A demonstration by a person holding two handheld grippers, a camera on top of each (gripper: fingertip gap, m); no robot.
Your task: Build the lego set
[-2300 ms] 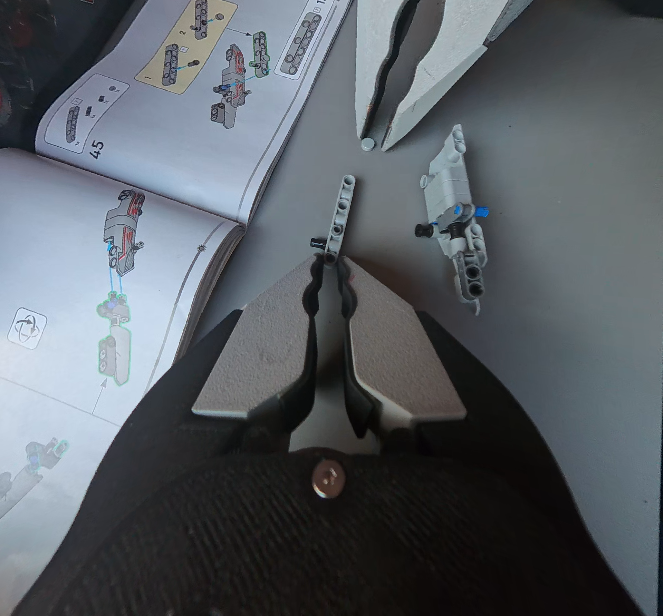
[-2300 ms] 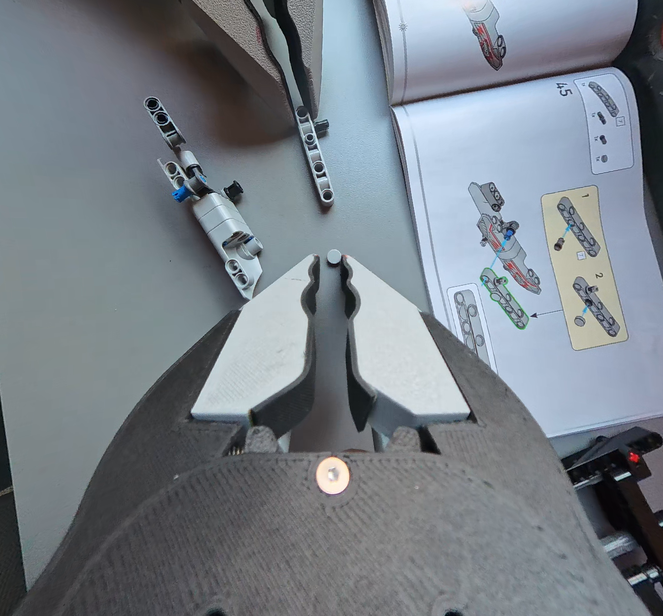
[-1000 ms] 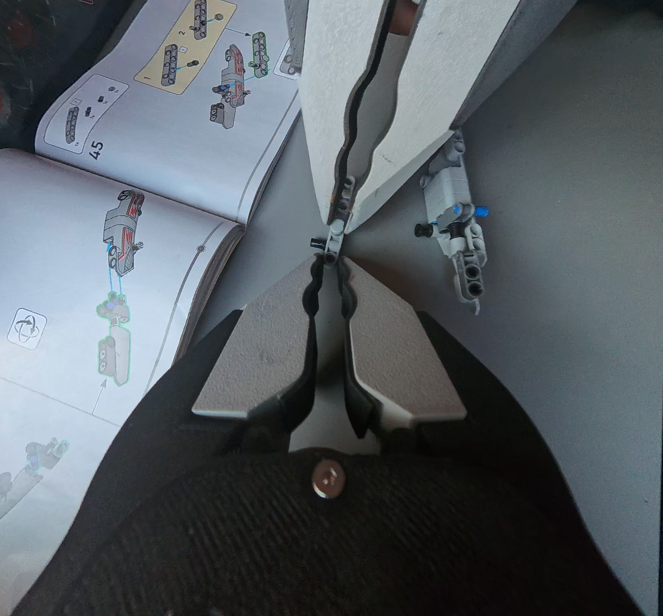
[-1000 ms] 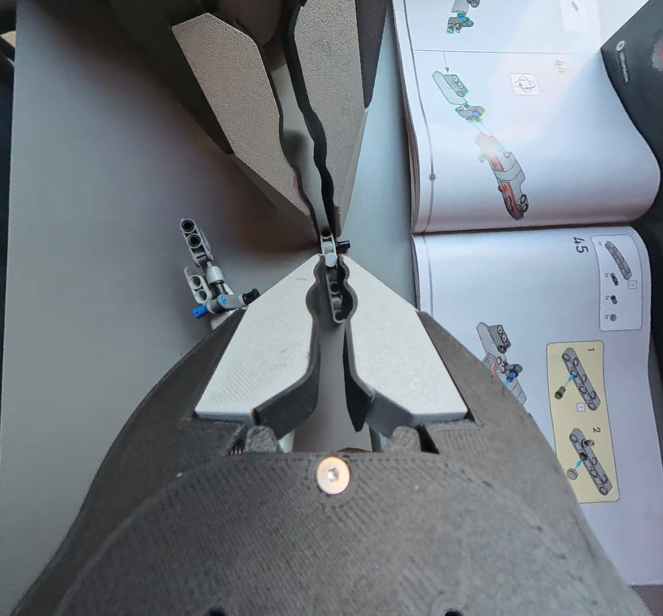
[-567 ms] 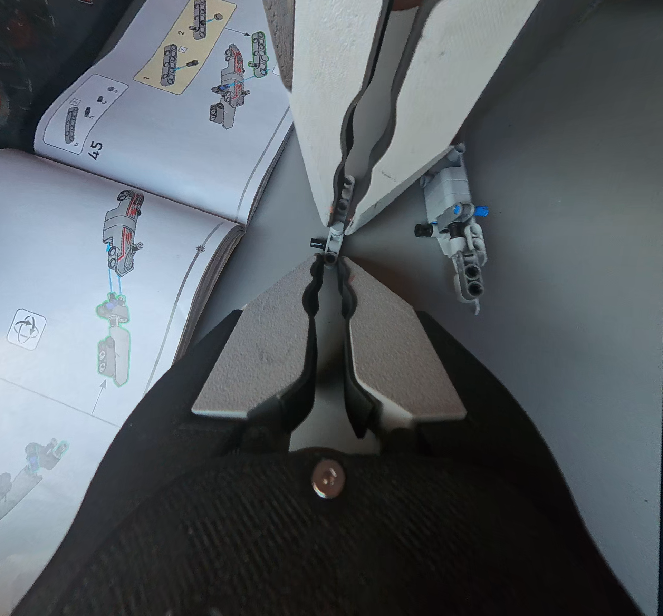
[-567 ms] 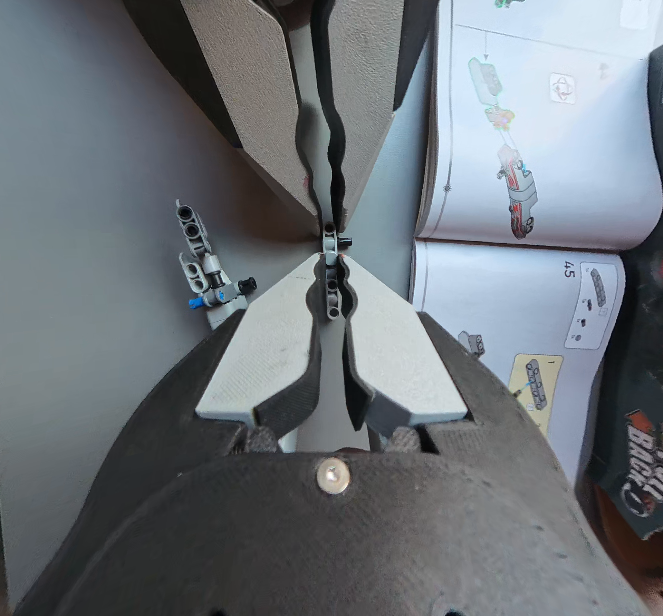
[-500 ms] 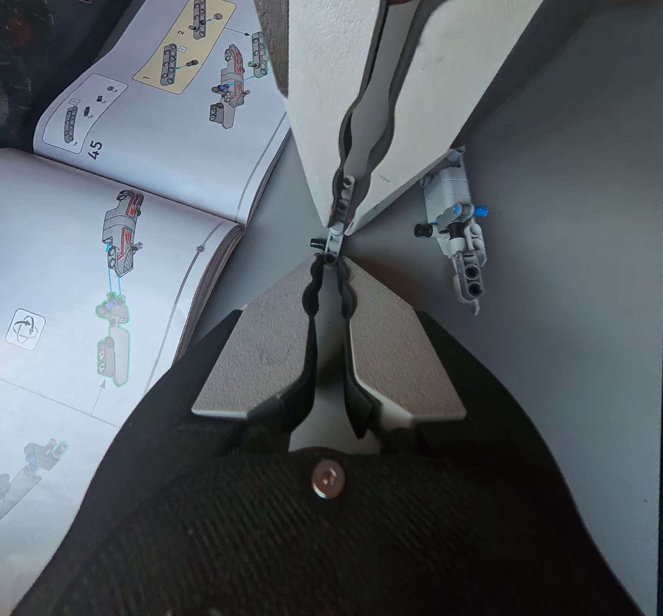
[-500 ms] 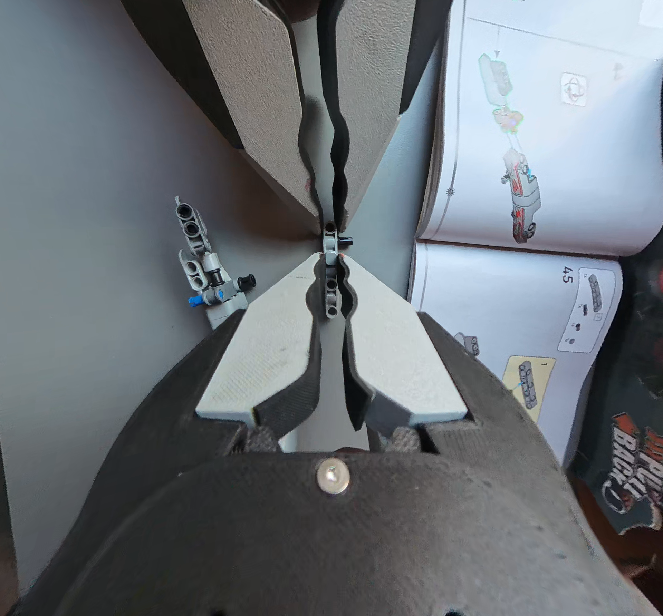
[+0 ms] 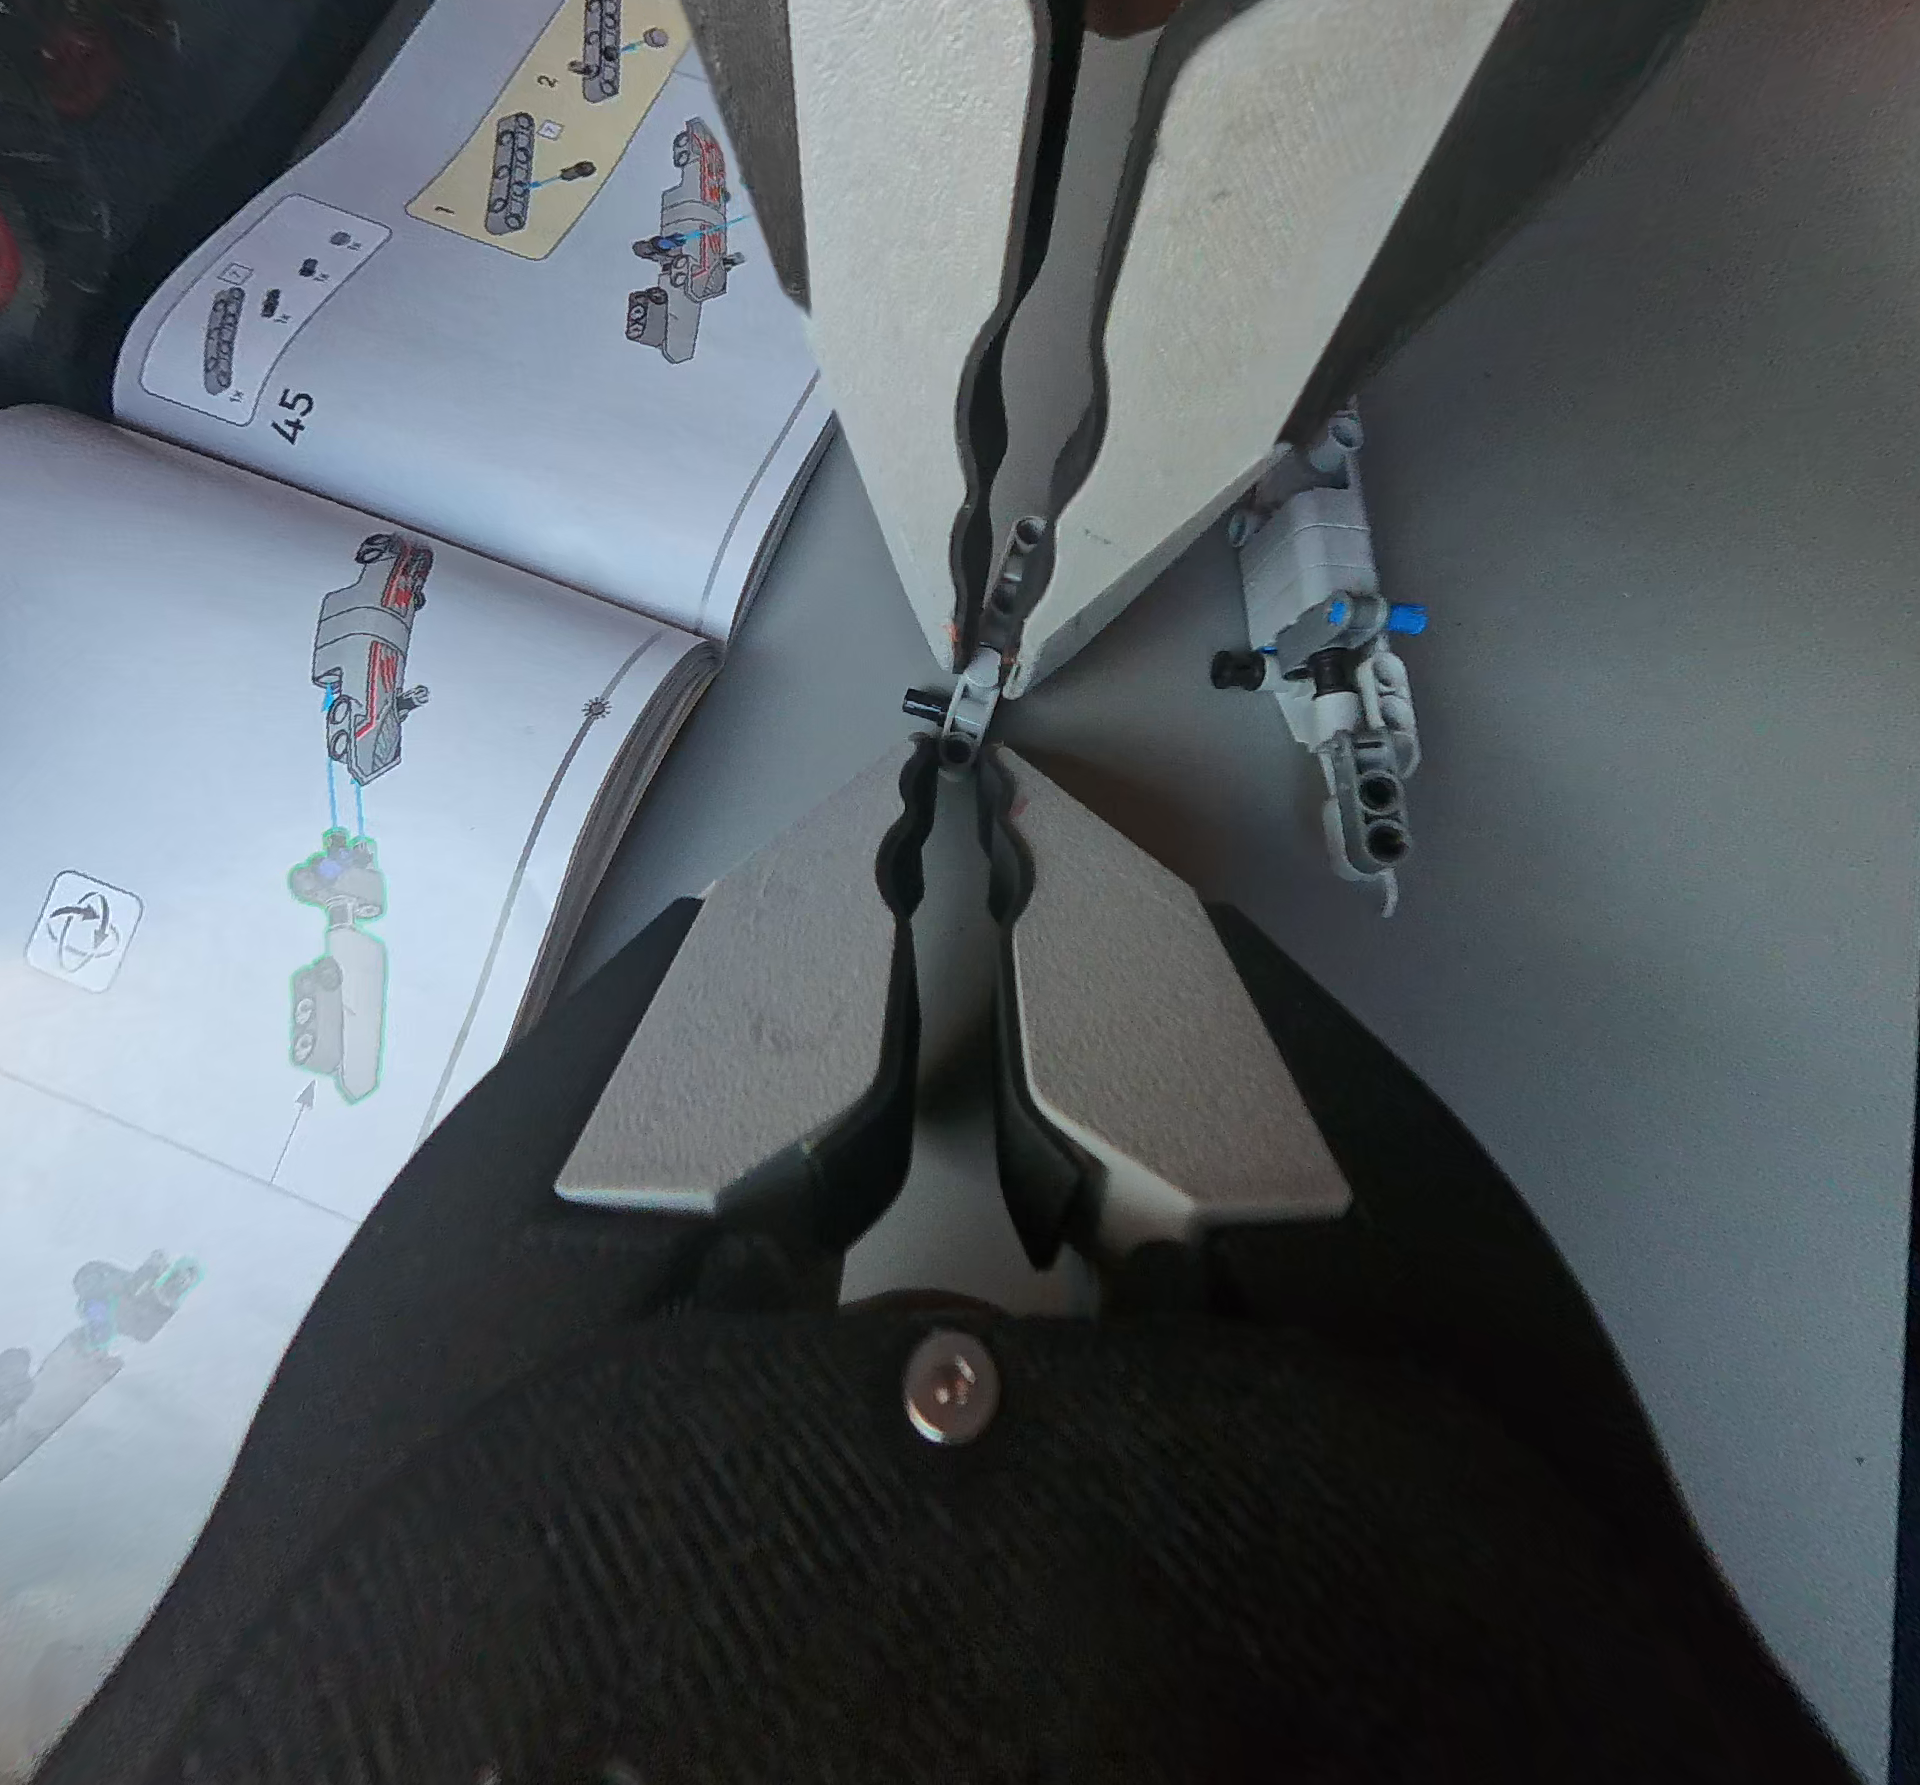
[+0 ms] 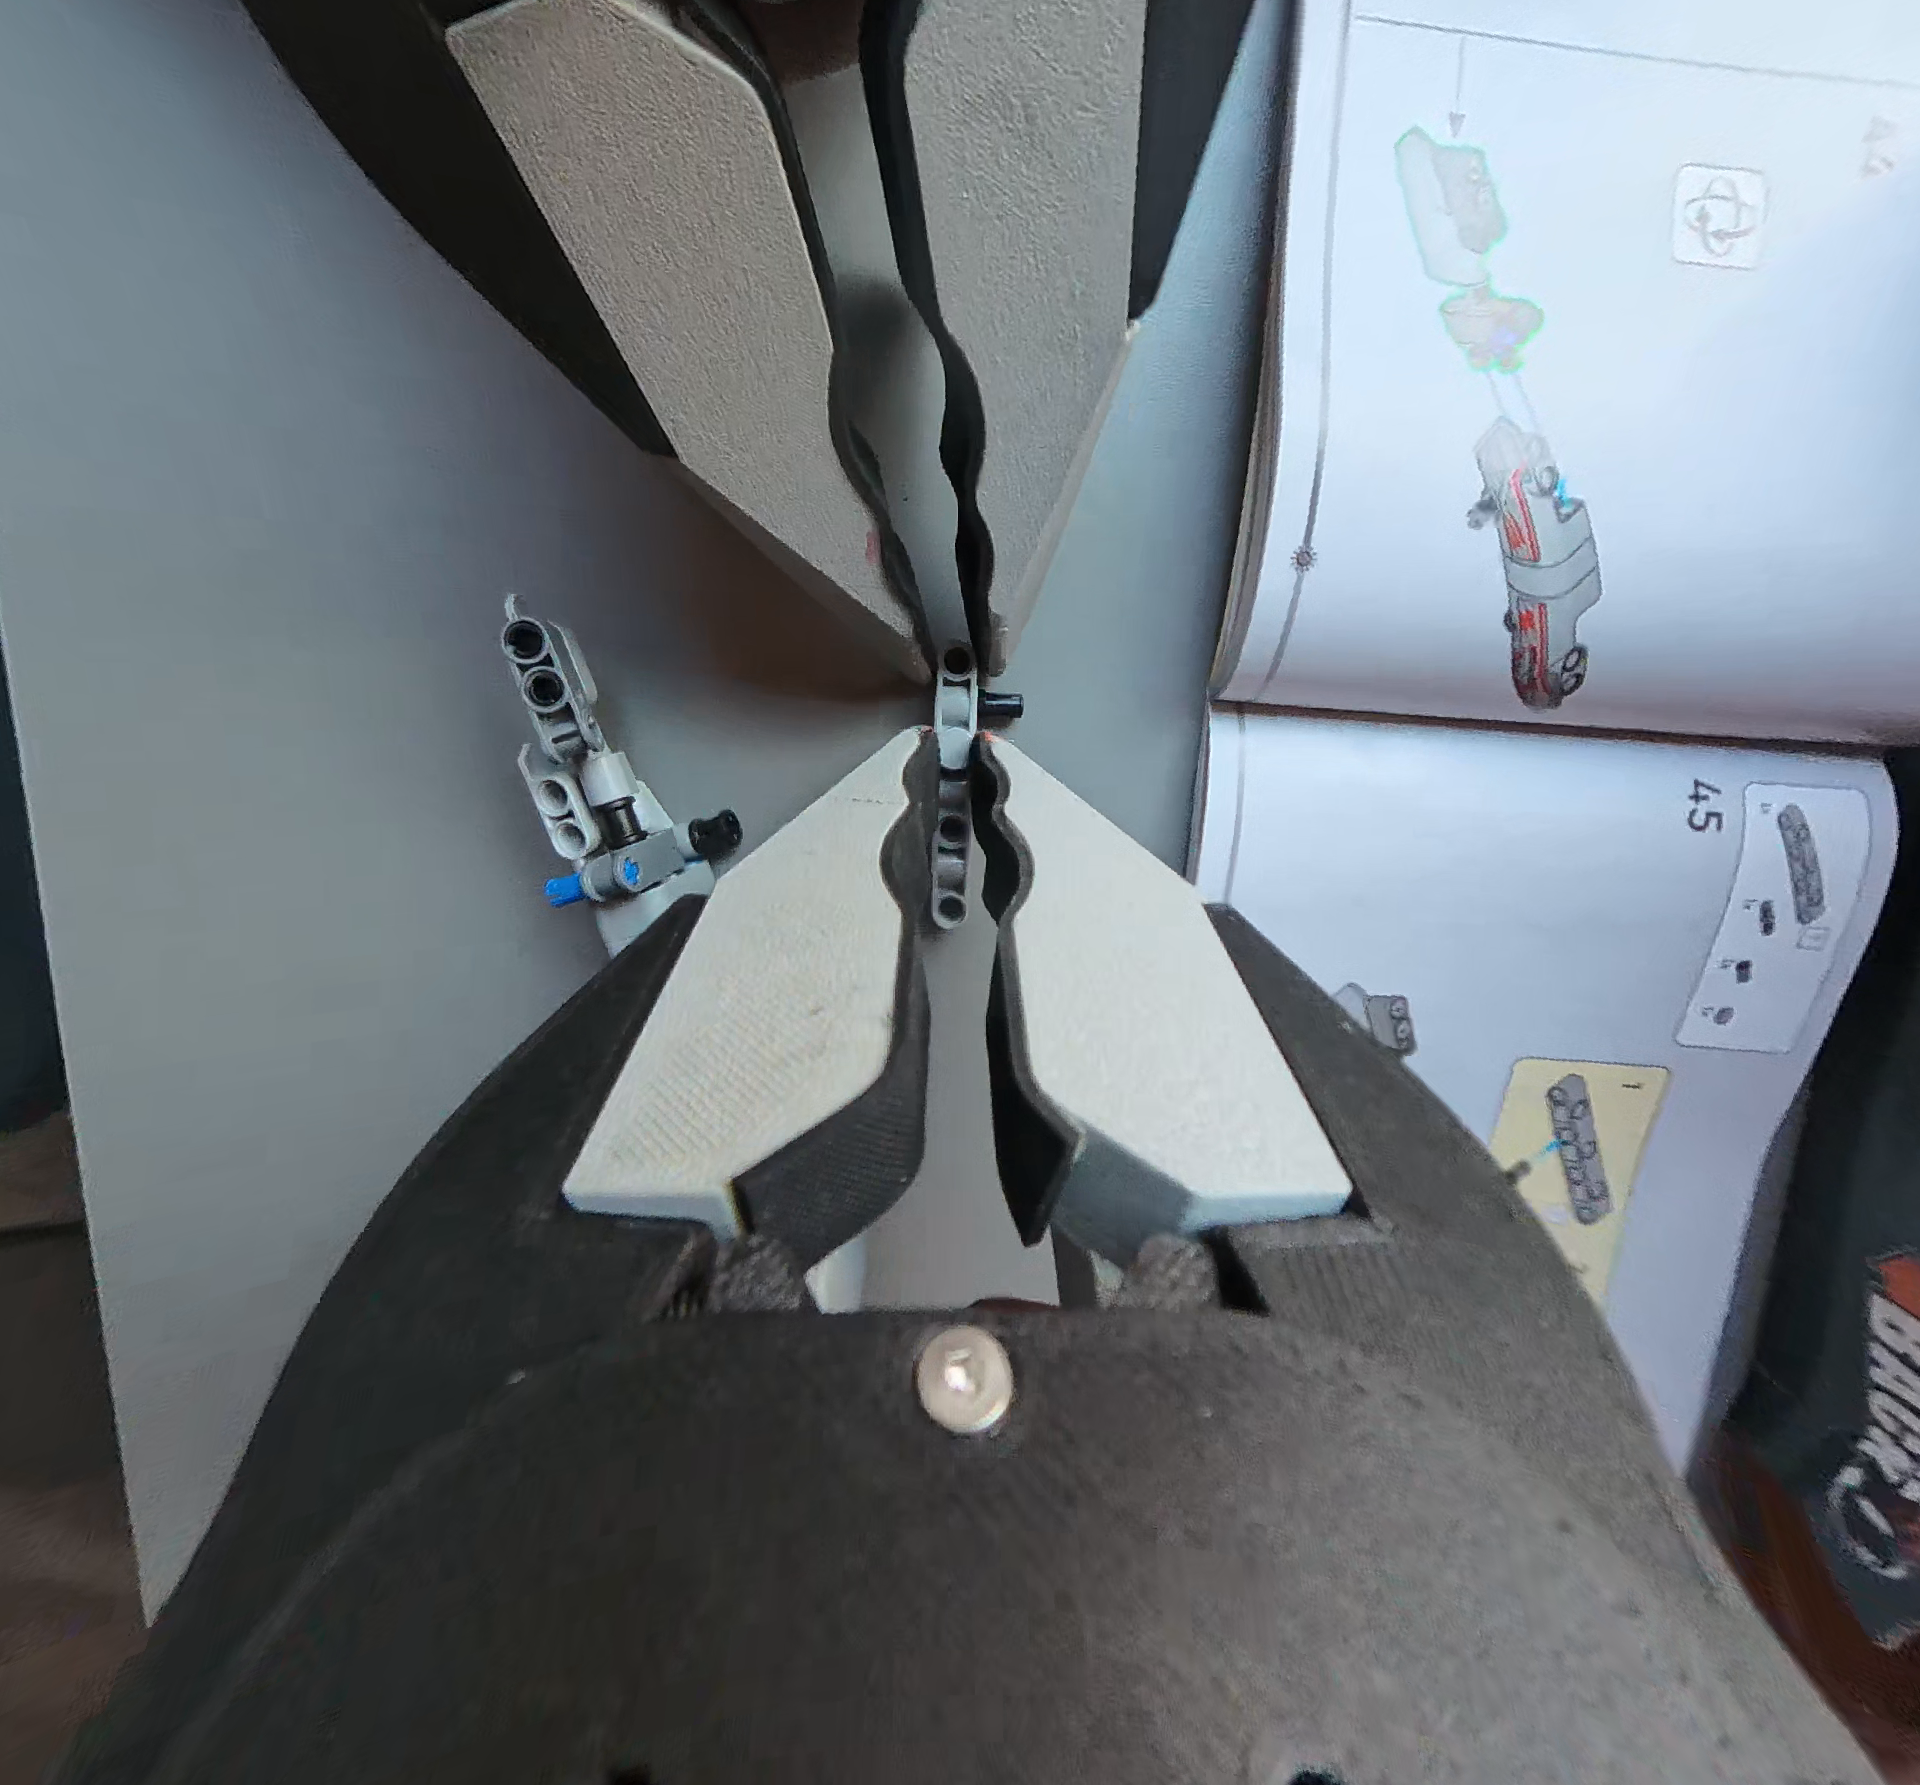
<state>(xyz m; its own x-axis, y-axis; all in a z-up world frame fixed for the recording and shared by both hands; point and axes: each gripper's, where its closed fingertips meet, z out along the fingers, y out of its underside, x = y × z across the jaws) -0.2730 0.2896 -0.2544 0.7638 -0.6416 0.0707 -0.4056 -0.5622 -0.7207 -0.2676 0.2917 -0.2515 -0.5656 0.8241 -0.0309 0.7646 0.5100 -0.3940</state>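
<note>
Grey table (image 9: 1662,904), beam (image 10: 951,842) between grippers.

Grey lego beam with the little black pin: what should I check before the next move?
1. Left gripper pinching the grey beam: ok, shut on one end.
2. Right gripper holding it too: ok, fingers closed along the other end.
3. Black pin seated in the beam: ok, it sticks out sideways between both sets of tips.
4. Anything capping the pin: cannot tell, too small.
5. Small build out of the way: ok, lying apart on the table.
6. Booklet open: ok.
</note>
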